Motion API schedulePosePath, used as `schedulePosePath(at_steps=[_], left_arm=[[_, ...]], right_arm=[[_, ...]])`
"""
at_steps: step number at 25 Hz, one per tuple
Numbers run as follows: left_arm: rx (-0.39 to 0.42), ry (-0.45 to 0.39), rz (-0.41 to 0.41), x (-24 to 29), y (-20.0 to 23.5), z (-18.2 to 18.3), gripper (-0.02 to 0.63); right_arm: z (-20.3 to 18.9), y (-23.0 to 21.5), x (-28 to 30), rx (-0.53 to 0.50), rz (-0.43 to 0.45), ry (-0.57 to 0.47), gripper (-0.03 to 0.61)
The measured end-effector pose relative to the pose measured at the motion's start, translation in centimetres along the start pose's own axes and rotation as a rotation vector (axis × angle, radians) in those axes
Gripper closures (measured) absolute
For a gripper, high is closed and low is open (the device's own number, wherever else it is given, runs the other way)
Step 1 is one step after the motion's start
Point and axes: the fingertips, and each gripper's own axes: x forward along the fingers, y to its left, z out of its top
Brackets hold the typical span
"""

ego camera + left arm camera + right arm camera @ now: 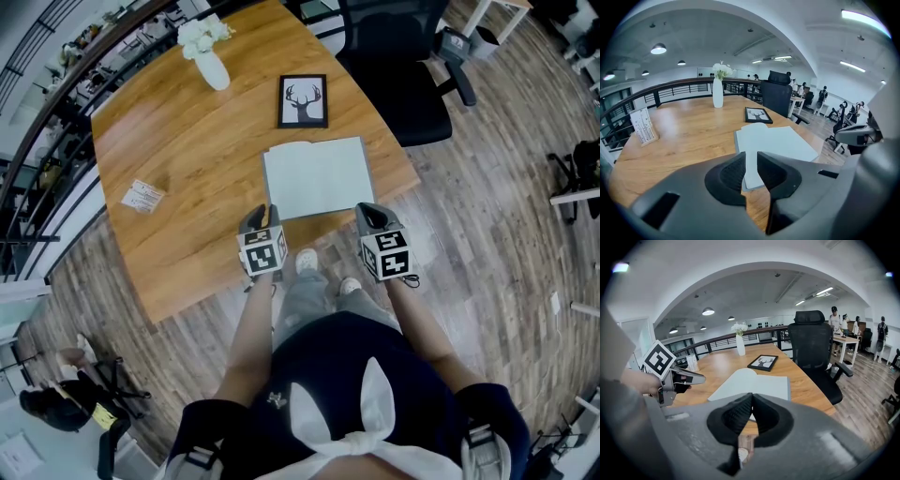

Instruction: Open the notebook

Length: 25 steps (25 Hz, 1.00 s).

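The notebook point(319, 176) lies flat on the wooden table point(187, 159) with pale pages up and a grey cover edge showing under them. One sheet bulges up at its far left corner point(757, 127). My left gripper point(265, 211) hovers just above the notebook's near left corner. Its jaws stand a narrow gap apart with nothing between them, and the notebook point(778, 140) shows beyond my left gripper point(751, 157). My right gripper point(367, 208) is at the near right corner, its pads together and empty. In the right gripper view the notebook point(759, 385) lies just past my right gripper point(751, 397).
A framed deer picture point(304, 100) lies just beyond the notebook. A white vase of flowers point(211, 66) stands at the far side and a small printed card point(142, 196) at the left. A black office chair point(403, 66) stands off the table's right edge.
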Motion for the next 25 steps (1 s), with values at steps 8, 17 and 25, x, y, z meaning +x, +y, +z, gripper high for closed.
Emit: schedulePosePath(at_steps=[8, 17, 25], left_arm=[[0.038, -0.063, -0.058, -1.6, -2.0, 2.2, 0.561], [0.051, -0.182, -0.13, -3.9, -4.6, 5.5, 0.597], [0.102, -0.235, -0.221, -5.3, -7.4, 6.2, 0.597]], right_arm=[[1.9, 0.4, -0.8, -0.015, 0.018, -0.056, 0.58], [4.2, 1.4, -2.0, -0.033, 0.054, -0.115, 0.58], [5.3, 2.0, -2.8, -0.044, 0.073, -0.146, 0.58]])
